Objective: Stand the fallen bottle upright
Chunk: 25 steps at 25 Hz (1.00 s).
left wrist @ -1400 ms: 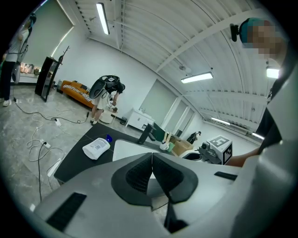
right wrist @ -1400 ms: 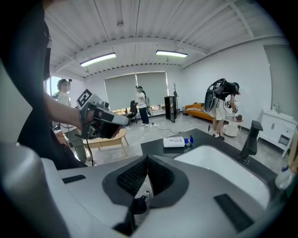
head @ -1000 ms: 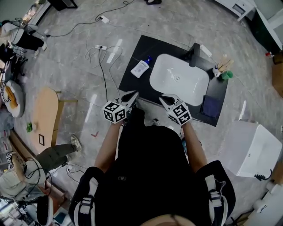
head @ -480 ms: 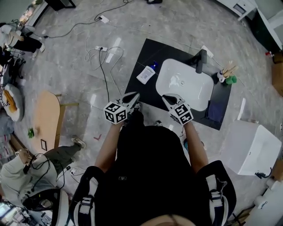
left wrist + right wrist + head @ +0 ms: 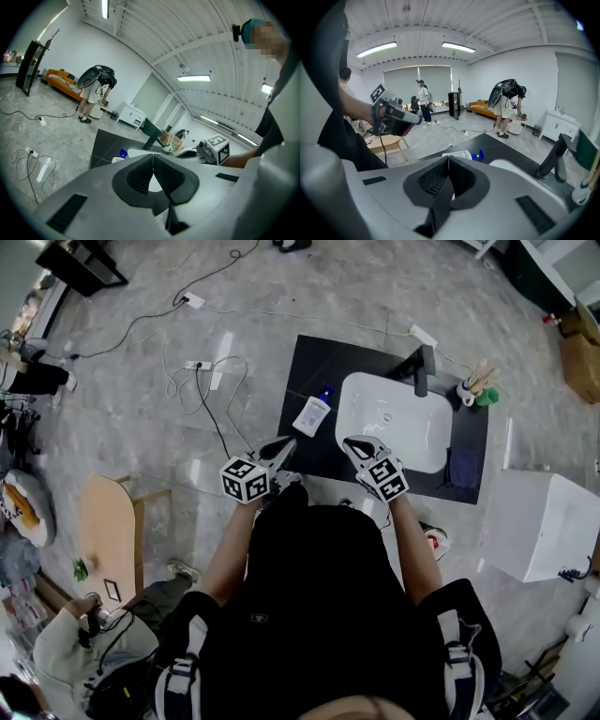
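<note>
— Where is the bottle (image 5: 312, 414) to be found?
— It is seen lying on its side on the black counter (image 5: 305, 367), by the left edge and just beside the basin (image 5: 394, 418), with its blue cap turned toward the far edge.
— How are the grippers held?
— The left gripper (image 5: 280, 445) is held at the counter's near left corner, its jaws pressed together with nothing between them. The right gripper (image 5: 354, 442) is held at the basin's near rim, likewise clenched and empty. Both are kept apart from the bottle.
— What else is carried?
— A faucet (image 5: 424, 369) is set by the far edge, a cup of brushes (image 5: 476, 390) at the far right corner, and a dark cloth (image 5: 462, 468) by the right edge.
</note>
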{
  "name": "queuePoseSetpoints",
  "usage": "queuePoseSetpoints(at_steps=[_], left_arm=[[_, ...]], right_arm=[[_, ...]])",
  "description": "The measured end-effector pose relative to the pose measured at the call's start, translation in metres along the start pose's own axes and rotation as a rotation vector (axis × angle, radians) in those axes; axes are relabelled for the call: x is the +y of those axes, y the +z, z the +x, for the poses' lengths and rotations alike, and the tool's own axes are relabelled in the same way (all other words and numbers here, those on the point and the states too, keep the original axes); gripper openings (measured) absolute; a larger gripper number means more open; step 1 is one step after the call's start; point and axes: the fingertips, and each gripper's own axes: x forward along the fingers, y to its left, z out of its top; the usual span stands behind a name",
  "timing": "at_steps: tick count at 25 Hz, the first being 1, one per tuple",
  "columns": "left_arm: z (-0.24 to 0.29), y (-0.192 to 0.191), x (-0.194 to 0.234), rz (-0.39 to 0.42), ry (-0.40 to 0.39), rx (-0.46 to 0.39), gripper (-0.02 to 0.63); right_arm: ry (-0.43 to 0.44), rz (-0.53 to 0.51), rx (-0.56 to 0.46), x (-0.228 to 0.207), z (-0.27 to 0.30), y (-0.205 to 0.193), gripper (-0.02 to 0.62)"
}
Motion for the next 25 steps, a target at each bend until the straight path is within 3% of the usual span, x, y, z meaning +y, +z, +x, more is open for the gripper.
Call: queuePoseSetpoints(at_steps=[5, 10, 18, 25], left_arm=[[0.002, 0.014, 0.013, 0.039, -0.073, 0.057, 0.015], [-0.005, 0.022, 0.031, 0.047, -0.095, 0.085, 0.015], [-0.005, 0.026, 0.042, 0.022, -0.054, 0.066, 0.015], [-0.003, 0.035, 0.032, 0.006, 0.013, 0.017, 0.015]], right_arm=[[-0.090, 0.061, -0.003, -0.010, 0.008, 0.012, 0.061], [-0.138, 0.086, -0.005, -0.010, 0.020, 0.021, 0.061], [-0.130, 0.070, 0.001, -0.027, 0.033, 0.028, 0.061], [-0.094, -0.007, 0.010, -0.063, 0.052, 0.034, 0.061]])
